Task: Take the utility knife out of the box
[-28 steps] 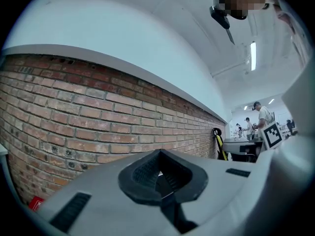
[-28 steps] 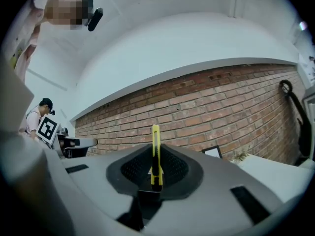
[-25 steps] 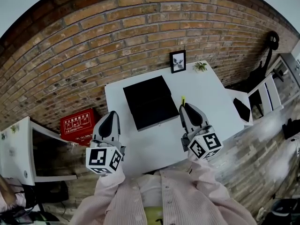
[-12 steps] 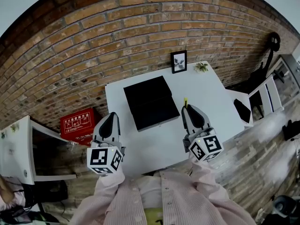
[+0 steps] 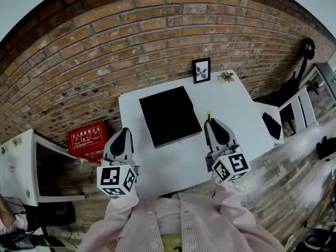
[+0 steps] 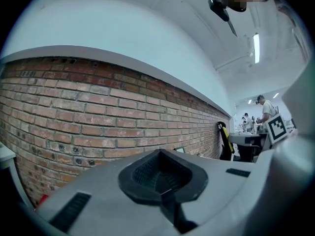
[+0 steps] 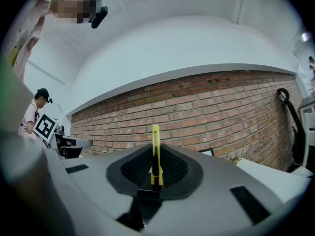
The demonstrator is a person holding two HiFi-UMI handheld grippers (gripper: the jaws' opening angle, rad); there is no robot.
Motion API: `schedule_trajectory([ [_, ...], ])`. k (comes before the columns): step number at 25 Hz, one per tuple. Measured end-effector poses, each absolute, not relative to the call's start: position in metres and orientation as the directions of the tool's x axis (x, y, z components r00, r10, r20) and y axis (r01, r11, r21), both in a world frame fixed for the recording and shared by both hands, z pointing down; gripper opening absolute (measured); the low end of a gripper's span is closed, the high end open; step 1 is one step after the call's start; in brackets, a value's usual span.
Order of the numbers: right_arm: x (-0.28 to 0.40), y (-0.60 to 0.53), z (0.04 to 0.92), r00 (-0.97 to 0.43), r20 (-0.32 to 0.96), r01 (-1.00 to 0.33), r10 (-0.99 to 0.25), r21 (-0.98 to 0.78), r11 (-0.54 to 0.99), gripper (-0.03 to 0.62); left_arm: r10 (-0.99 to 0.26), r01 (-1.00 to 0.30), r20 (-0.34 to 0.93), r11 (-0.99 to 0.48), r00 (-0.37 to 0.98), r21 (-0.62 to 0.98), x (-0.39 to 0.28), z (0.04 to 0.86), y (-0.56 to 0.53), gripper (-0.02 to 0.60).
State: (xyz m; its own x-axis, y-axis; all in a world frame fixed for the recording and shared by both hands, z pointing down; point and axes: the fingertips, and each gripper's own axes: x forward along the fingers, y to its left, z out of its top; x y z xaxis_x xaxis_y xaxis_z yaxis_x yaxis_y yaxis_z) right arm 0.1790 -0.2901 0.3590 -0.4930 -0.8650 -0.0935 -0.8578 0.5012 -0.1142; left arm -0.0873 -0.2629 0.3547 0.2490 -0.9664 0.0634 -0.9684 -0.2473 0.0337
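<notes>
Over the near right part of the desk [image 5: 247, 114], my right gripper [image 5: 213, 124] is clamped on the yellow utility knife [image 7: 156, 154], which stands on edge between the pads. From the head view only its tip shows past the jaws, just beside the shut black box [image 5: 169, 114], whose inside I cannot see. My left gripper [image 5: 123, 135] hovers at the near left corner, jaws together on nothing, and bare white surface lies open right of the box, up to a picture frame [image 5: 201, 70] and small plant [image 5: 226, 76] at the far edge.
</notes>
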Motion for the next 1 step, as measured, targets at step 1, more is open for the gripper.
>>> schedule_trajectory([
  [1,0.1791,-0.2902,0.3587,-0.493,-0.094,-0.858,-0.865,-0.114,0.501,0.052,-0.966,-0.968,0.064,-0.247,0.249,0.034,-0.0872,0.3551,-0.2628,-0.008],
])
